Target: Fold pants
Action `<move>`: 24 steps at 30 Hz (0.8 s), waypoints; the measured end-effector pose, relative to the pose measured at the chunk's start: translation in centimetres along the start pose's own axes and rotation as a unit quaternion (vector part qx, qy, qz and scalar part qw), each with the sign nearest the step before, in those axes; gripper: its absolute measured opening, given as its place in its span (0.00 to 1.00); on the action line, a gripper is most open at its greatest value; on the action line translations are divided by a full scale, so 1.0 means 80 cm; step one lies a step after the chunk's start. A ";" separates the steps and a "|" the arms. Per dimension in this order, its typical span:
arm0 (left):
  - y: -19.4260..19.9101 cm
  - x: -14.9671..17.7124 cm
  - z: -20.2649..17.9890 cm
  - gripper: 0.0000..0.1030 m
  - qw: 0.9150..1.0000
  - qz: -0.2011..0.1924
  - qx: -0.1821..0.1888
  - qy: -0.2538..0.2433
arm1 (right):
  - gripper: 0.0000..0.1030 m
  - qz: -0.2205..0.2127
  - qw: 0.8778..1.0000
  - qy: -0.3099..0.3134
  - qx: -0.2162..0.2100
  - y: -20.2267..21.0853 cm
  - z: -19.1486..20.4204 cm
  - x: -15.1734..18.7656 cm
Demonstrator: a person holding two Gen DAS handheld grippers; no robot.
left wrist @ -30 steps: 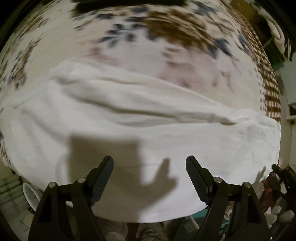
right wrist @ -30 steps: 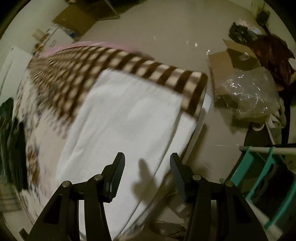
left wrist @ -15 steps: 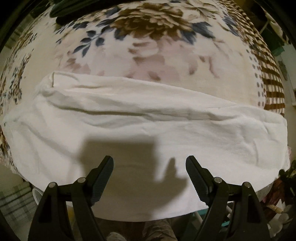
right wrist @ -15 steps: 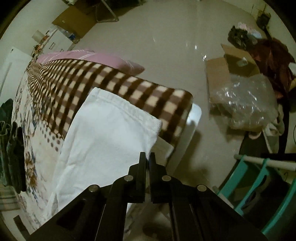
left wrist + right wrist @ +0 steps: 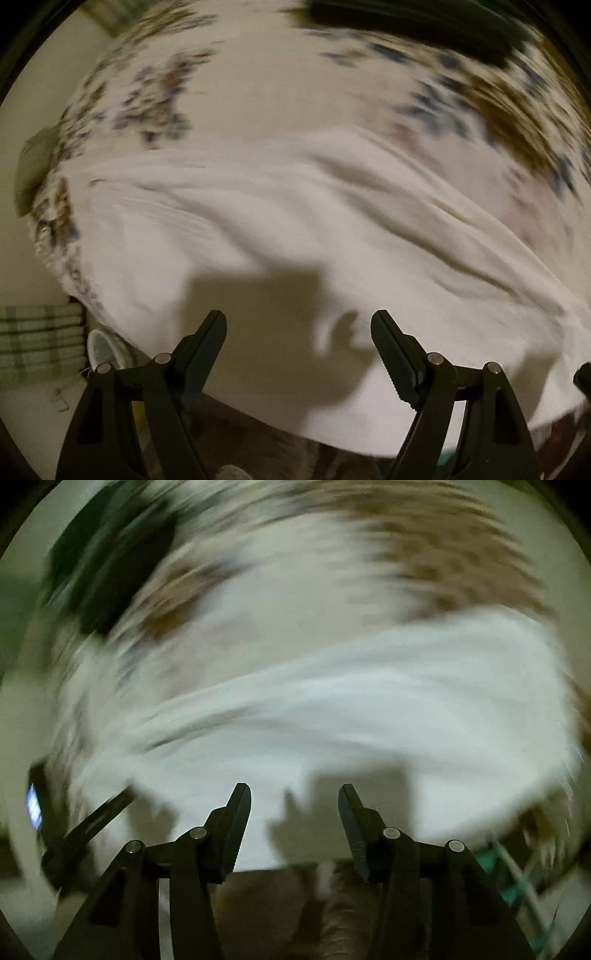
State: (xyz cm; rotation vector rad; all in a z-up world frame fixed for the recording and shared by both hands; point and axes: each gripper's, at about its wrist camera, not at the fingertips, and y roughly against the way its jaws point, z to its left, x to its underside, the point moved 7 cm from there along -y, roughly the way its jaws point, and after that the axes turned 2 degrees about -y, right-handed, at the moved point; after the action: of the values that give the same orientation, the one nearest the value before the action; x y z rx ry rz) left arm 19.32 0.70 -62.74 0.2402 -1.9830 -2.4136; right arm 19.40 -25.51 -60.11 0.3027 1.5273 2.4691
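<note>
The white pants (image 5: pixel 295 229) lie folded lengthwise across a floral blanket (image 5: pixel 280 92), near the bed's front edge. Both views are blurred by motion. My left gripper (image 5: pixel 298 325) is open and empty above the near edge of the pants. My right gripper (image 5: pixel 294 797) is open and empty too, above the near edge of the pants (image 5: pixel 369 709) in its own view. The other gripper's arm (image 5: pixel 88 827) shows at the lower left of the right wrist view.
A dark green garment (image 5: pixel 424 22) lies at the far side of the blanket; it also shows in the right wrist view (image 5: pixel 110 565). A white bowl-like object (image 5: pixel 103 350) and a plaid cloth (image 5: pixel 37 339) sit below the bed's left edge. A teal frame (image 5: pixel 517 878) stands at the lower right.
My right gripper was shut half a second ago and is now open; its view swung from the checked bed end to face the pants. My left gripper's view shifted left.
</note>
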 end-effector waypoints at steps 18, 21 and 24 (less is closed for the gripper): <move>-0.043 -0.049 0.082 0.77 0.997 0.044 0.054 0.024 | 0.02 0.096 0.971 0.215 0.039 -0.169 0.243 -0.117; -0.048 -0.048 0.082 0.77 0.996 0.053 0.060 0.023 | 0.08 0.108 0.970 0.207 0.059 -0.178 0.247 -0.117; -0.049 -0.048 0.082 0.77 0.996 0.059 0.065 0.023 | 0.37 0.114 0.972 0.205 0.034 -0.174 0.265 -0.118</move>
State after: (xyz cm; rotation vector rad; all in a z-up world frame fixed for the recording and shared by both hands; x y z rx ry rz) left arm 22.66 8.25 -64.95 0.1719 -2.0730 -2.1934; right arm 35.65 -4.21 -63.91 -0.0293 1.8284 2.7926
